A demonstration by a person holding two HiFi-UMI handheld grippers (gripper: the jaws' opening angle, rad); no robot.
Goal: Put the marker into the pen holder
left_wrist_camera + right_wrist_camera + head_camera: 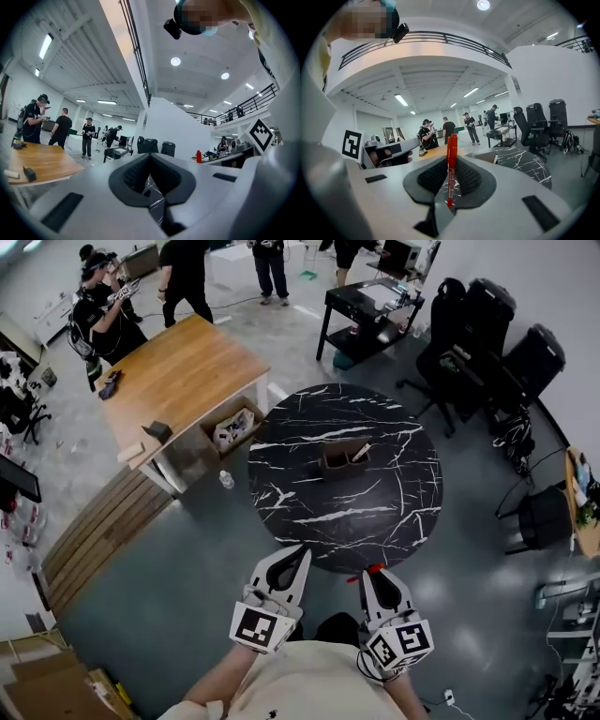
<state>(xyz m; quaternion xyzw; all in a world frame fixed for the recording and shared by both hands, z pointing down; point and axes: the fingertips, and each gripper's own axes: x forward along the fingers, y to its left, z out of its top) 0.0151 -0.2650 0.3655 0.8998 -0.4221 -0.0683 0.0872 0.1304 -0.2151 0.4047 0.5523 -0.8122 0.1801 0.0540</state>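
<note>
Red marker [451, 164] is not yet in the pen holder [339, 461]; the task is at its carrying stage.

1. Progress. The marker is lifted and held near the person's body, short of the near rim of the round black marbled surface [394, 512]. The brown pen holder stands near the middle of that surface, well apart from both tools. A pale, slim item leans inside it; what it is cannot be told. Still to do, in my judgement: reach to the holder, bring the marker over its opening, and let go.

2. Right gripper [451, 157]. Its tongs are pressed onto the marker, pinching the barrel between the dark ribbed pads. The marker runs along the line of the tongs, and its red end pokes out past the tips in the head view.

3. Left gripper [150, 157]. Its tongs are drawn together at the tips, with nothing between them. Only the marbled surface shows through the slit. It touches nothing.
</note>
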